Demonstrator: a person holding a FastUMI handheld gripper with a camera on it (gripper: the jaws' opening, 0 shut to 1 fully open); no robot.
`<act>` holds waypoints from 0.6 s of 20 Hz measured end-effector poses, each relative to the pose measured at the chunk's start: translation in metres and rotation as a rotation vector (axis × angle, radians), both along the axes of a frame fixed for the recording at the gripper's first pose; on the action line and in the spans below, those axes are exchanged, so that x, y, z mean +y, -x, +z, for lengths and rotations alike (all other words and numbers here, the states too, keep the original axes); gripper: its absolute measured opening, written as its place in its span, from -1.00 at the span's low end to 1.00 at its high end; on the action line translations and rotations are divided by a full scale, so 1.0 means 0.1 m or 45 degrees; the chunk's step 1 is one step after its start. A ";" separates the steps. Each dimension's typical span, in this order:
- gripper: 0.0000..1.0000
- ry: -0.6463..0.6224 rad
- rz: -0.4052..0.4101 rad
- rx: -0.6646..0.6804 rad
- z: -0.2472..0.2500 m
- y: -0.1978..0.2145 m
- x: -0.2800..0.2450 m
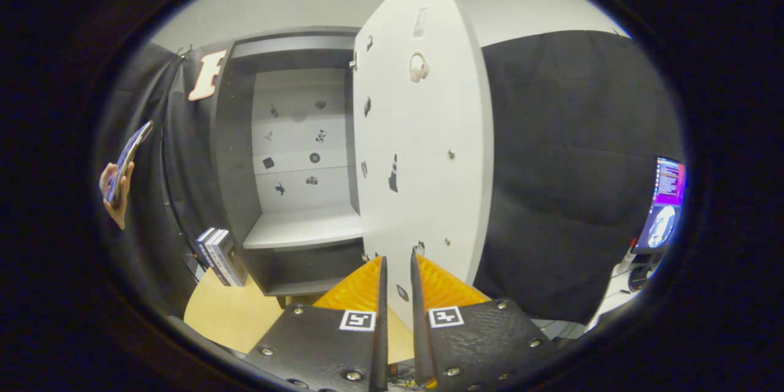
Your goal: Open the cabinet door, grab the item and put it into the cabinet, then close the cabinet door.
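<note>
- gripper [397, 263] fingers nearly closed, thin gap between them, nothing held
- cabinet door [422, 153] swung open, its lower edge just ahead of the fingertips
- cabinet [294, 153] interior beyond and left of the fingers, shelf [306, 228] bare
- books [219, 256] stand upright on the table [226, 312], left of the fingers beside the cabinet base
- a hand [115, 193] with a phone [128, 159] far left

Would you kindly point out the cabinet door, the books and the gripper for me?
cabinet door [422, 153]: gripper view, middle of its open white panel.
books [219, 256]: gripper view, spines, left of the cabinet's base.
gripper [397, 266]: gripper view, narrow gap between its fingertips.
</note>
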State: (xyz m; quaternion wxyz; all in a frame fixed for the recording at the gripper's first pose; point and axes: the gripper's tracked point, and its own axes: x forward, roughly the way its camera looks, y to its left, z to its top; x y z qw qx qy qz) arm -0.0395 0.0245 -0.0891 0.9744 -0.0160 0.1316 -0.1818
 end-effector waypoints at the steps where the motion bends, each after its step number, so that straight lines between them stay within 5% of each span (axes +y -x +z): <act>1: -0.65 -0.011 0.018 0.011 -0.06 -0.05 0.05; 12: -0.65 -0.145 0.189 0.294 -1.19 -0.32 0.52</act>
